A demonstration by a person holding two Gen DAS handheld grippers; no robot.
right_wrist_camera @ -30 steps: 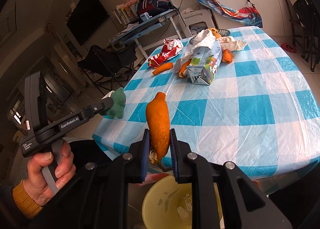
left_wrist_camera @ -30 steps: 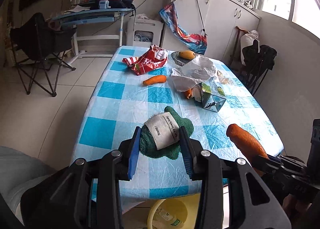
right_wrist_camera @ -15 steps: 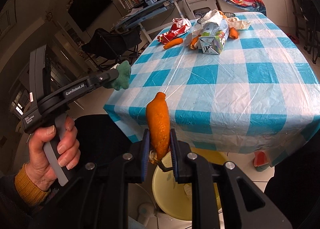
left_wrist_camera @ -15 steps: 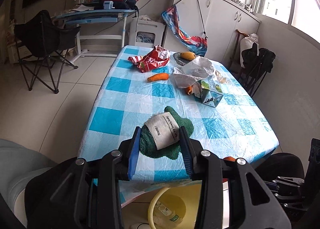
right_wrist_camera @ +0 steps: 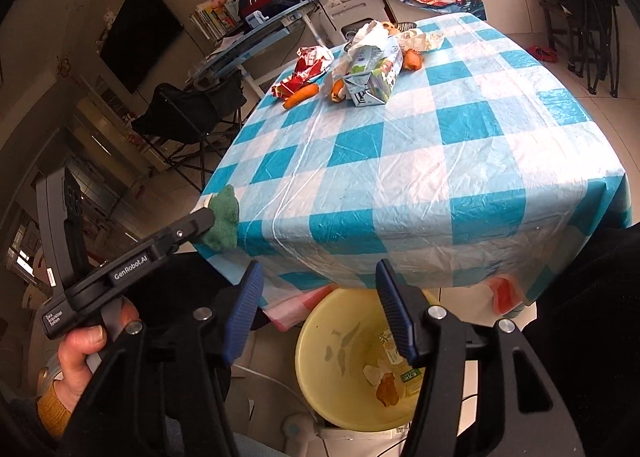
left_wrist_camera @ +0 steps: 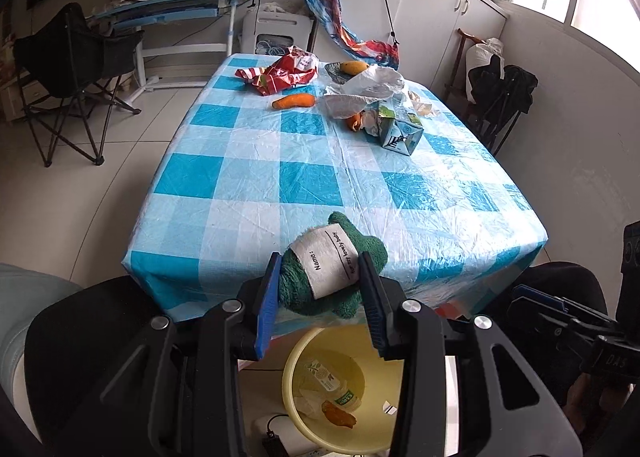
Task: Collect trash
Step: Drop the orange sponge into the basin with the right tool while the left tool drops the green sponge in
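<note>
Right wrist view: right tool [right_wrist_camera: 318, 307], jaws just opened, holds nothing; orange peel [right_wrist_camera: 389, 388] lies in the yellow bin [right_wrist_camera: 320, 341], long axis toward 12 o'clock. Left tool [left_wrist_camera: 320, 299] clamps the green cloth [left_wrist_camera: 298, 289].

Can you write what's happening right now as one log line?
left claw: shut on green toy | right claw: just opened, empty | peel: in bin

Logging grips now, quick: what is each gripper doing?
Left gripper: shut on the green cloth.
Right gripper: open, jaws have just been opening, nothing between them; orange peel lies in the bin.
</note>
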